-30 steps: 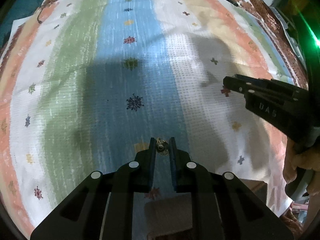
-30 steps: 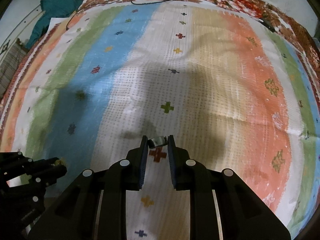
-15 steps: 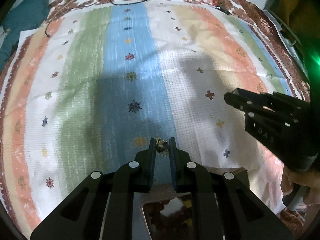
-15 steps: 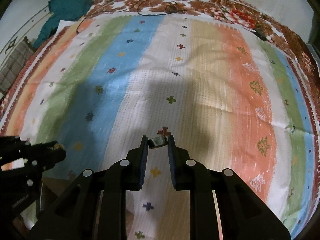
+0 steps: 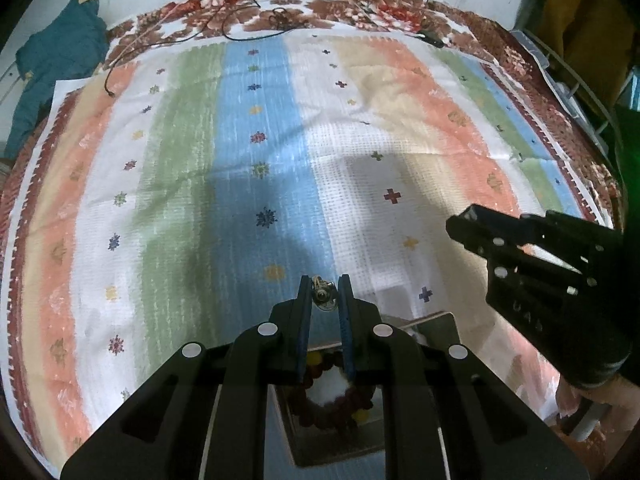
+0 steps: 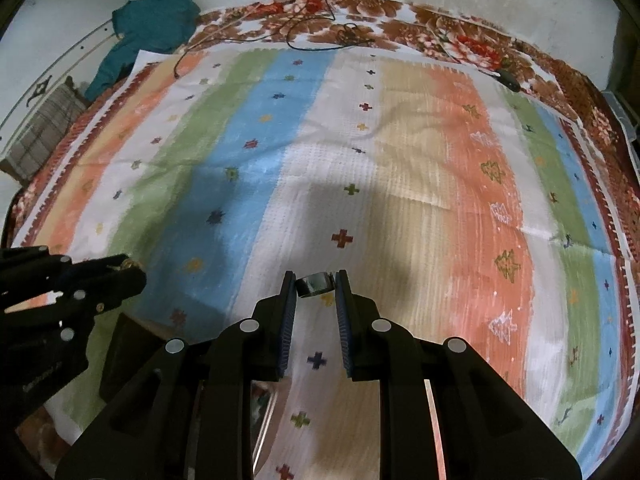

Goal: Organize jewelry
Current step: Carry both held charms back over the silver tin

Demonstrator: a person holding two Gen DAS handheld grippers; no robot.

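My left gripper (image 5: 323,294) is shut on a small round metal earring (image 5: 322,298) and holds it in the air. Below it stands an open jewelry box (image 5: 434,322) with a dark red bead bracelet (image 5: 332,404) with yellow beads inside. My right gripper (image 6: 316,285) is shut on a wide silver ring (image 6: 315,283) and holds it above the striped cloth. The right gripper also shows at the right of the left wrist view (image 5: 472,226). The left gripper also shows at the left of the right wrist view (image 6: 128,270).
A striped cloth (image 5: 260,160) covers a floral bedspread (image 6: 440,36). A black cable (image 5: 240,28) lies at the far edge. A teal garment (image 6: 148,28) lies at the far left. The box's dark corner (image 6: 120,356) shows below the left gripper.
Both grippers have pulled back and risen, each still holding its piece. The jewelry box with the bead bracelet has come into view under my left gripper.
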